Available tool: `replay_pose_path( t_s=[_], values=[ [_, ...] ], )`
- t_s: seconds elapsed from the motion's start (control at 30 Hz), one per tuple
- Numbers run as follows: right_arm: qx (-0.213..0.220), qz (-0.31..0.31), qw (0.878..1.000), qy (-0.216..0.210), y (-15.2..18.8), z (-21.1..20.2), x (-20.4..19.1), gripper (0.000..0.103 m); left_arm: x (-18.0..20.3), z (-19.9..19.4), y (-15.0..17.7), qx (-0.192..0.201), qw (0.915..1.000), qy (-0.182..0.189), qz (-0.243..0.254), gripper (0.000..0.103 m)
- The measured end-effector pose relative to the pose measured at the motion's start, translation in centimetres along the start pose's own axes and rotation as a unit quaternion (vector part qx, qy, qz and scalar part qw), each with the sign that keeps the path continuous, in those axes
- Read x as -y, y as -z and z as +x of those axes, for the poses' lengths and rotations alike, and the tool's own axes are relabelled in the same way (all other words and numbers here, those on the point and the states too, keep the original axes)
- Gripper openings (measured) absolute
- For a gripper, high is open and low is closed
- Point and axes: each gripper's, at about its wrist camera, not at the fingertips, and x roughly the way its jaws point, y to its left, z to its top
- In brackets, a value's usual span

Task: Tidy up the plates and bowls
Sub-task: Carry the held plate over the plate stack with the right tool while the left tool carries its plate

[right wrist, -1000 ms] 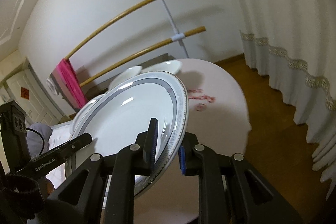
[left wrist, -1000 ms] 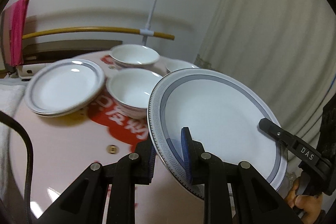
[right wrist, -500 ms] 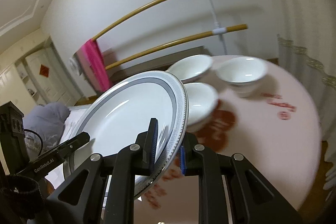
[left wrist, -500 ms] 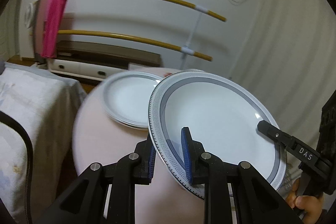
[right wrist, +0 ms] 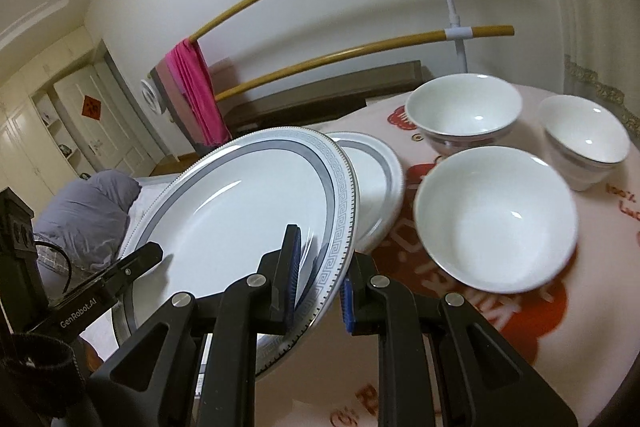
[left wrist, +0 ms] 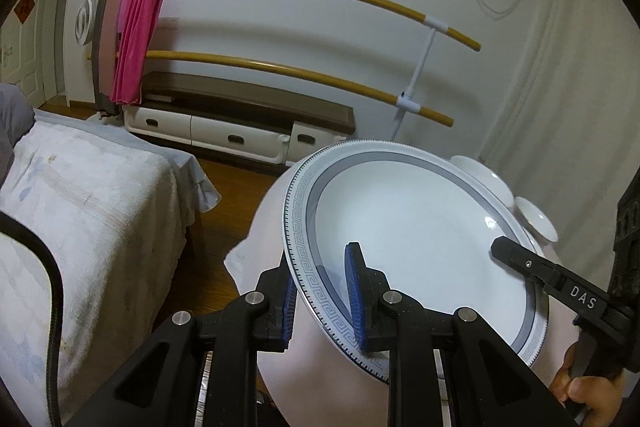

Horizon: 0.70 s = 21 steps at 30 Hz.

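Around my work, three plain white ceramic bowls stand close together on the round worktop with its red-printed cloth, a stack of grey-banded plates lies just left of them, and a bed sits beside the worktop. I carry a large round white plate with a grey band and Greek-key rim tilted in the air, partly covering that stack. My left hand-held gripper and right hand-held gripper each pinch opposite rims, jaws narrow.
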Motion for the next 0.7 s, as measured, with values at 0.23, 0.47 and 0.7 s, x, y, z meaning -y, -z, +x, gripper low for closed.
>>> replay_pose_path(
  t_s=[0.23, 0.47, 0.7],
  values=[
    [-0.012, 0.008, 1.000, 0.027, -0.4, 3.0, -0.3, 0.019, -1.0, 7.2, -3.5, -0.013, 0.9999, 0.004, 0.007, 0.019],
    [-0.021, 0.016, 0.998, 0.055, -0.7, 4.5, 0.0, 0.021, -1.5, 11.6, -5.5, -0.023, 0.9996, 0.013, 0.014, 0.019],
    [-0.023, 0.010, 0.997, 0.077, -0.9, 5.2, -0.2, 0.021, -2.0, 14.5, -6.4, -0.035, 0.9993, 0.009, 0.012, 0.019]
  ],
)
